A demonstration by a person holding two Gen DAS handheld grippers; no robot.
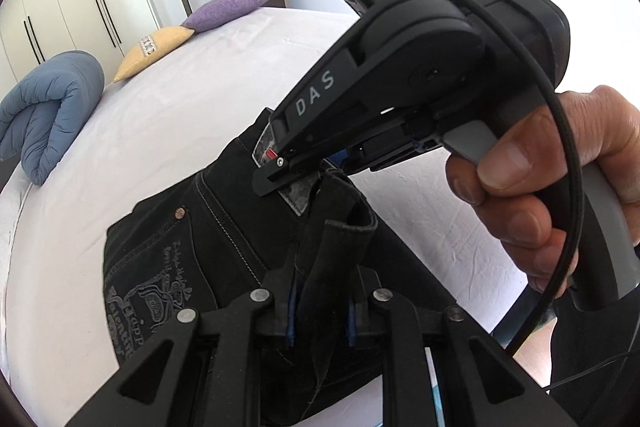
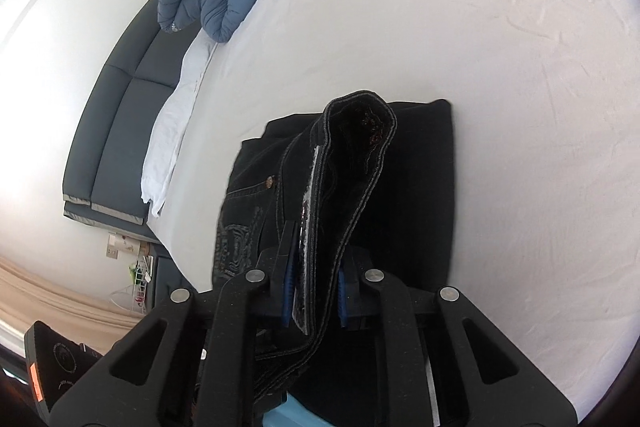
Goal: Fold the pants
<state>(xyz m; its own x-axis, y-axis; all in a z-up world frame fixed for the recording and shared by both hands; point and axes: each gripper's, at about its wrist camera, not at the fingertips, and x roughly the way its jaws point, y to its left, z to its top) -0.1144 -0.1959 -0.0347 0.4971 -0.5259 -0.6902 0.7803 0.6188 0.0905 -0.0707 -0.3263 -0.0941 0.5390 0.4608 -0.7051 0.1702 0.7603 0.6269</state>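
Note:
Black denim pants lie folded on the white bed; an embroidered back pocket and a copper rivet show at the left. My left gripper is shut on a raised fold of the pants. My right gripper shows in the left wrist view, held in a hand, shut on the pants' edge just beyond. In the right wrist view the right gripper clamps a stitched edge of the pants, which stands up in a loop above the folded stack.
The bed sheet spreads wide around the pants. A rolled blue duvet lies at the far left, with yellow and purple pillows beyond. A dark headboard flanks the bed in the right wrist view.

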